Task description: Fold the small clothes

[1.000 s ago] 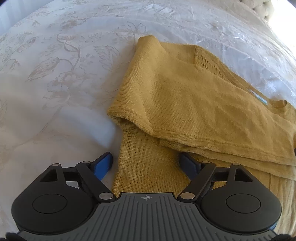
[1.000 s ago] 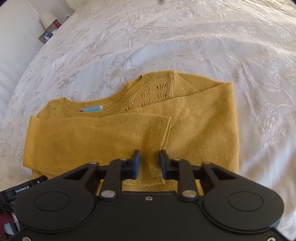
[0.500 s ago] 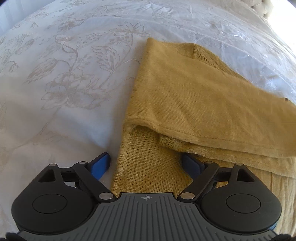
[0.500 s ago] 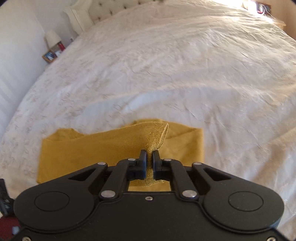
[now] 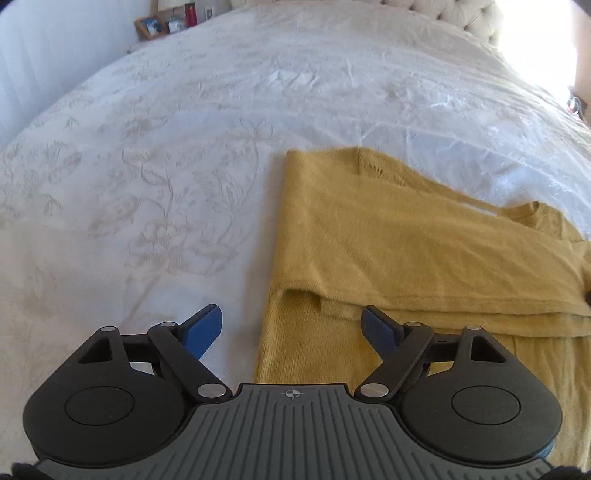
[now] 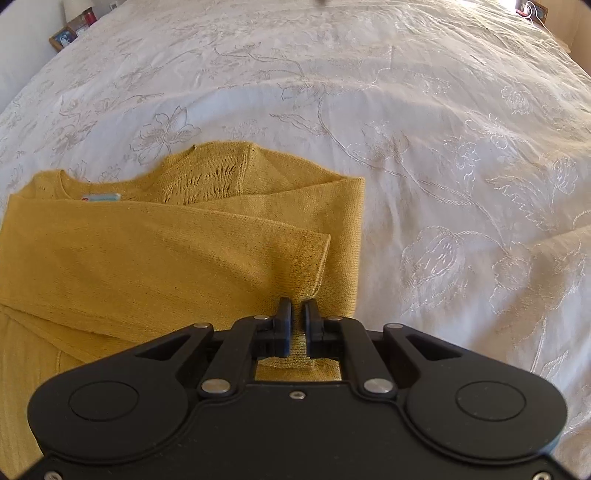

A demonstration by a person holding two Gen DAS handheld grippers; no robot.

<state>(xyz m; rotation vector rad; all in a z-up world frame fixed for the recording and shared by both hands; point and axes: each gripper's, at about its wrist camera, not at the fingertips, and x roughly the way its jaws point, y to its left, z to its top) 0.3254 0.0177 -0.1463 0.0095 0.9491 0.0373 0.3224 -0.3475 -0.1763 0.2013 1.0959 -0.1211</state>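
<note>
A mustard-yellow knit sweater (image 5: 406,240) lies on the white bedspread with both sleeves folded across its body. My left gripper (image 5: 291,325) hovers over the sweater's side edge. Its blue fingers (image 5: 207,325) stand wide and are closing a little; the edge lies below and between them, and the pads do not press on it. In the right wrist view the sweater (image 6: 147,258) shows its neckline and a blue label (image 6: 101,197). My right gripper (image 6: 297,314) is shut on the sleeve cuff (image 6: 310,258), pinching the knit between its black fingers.
The white floral bedspread (image 5: 166,203) spreads on all sides of the sweater. A tufted headboard (image 5: 461,14) is at the far end. A nightstand with picture frames (image 6: 66,35) stands beyond the bed's far left corner.
My right gripper closed on the sleeve cuff, lifted it, and now holds it low over the sweater. The left gripper rose and tilted up, so more of the bed shows.
</note>
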